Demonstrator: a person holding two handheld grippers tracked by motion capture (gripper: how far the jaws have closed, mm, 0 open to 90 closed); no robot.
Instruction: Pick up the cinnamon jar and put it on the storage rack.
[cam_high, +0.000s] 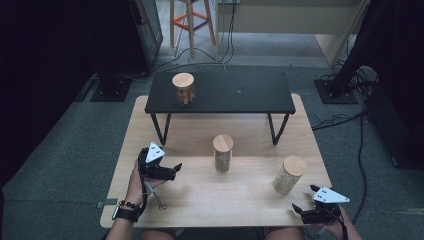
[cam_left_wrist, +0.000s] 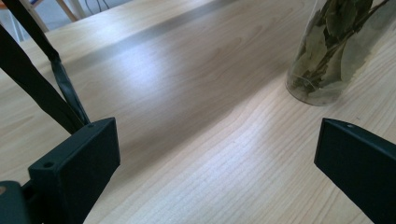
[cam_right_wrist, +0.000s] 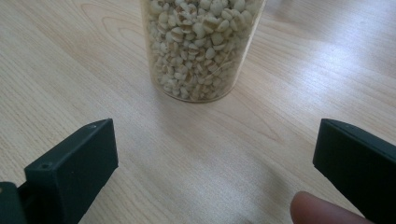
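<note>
Right gripper (cam_right_wrist: 215, 158) gaping before clear grain-filled wood-lidded jar (cam_right_wrist: 201, 46); left gripper (cam_left_wrist: 217, 163) gaping near clear leaf-filled jar (cam_left_wrist: 334, 51).

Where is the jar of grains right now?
The grain jar stands at the table's right front in the high view, just ahead of the open right claw, right of the leaf jar.

Light wood worktop (cam_high: 200, 200) sits on grey carpet floor (cam_high: 60, 165). A low black shelf-table (cam_high: 235, 95) with thin black legs stands on its far half. Behind it, a wooden stool (cam_high: 191, 22) with orange braces, black cables (cam_high: 220, 52) trailing across the floor, pale wood panelling (cam_high: 300, 20) at the back right. Black stand base (cam_high: 111, 89) at left, another (cam_high: 334, 90) at right. Room edges are dark; light falls mainly on the centre.
</note>
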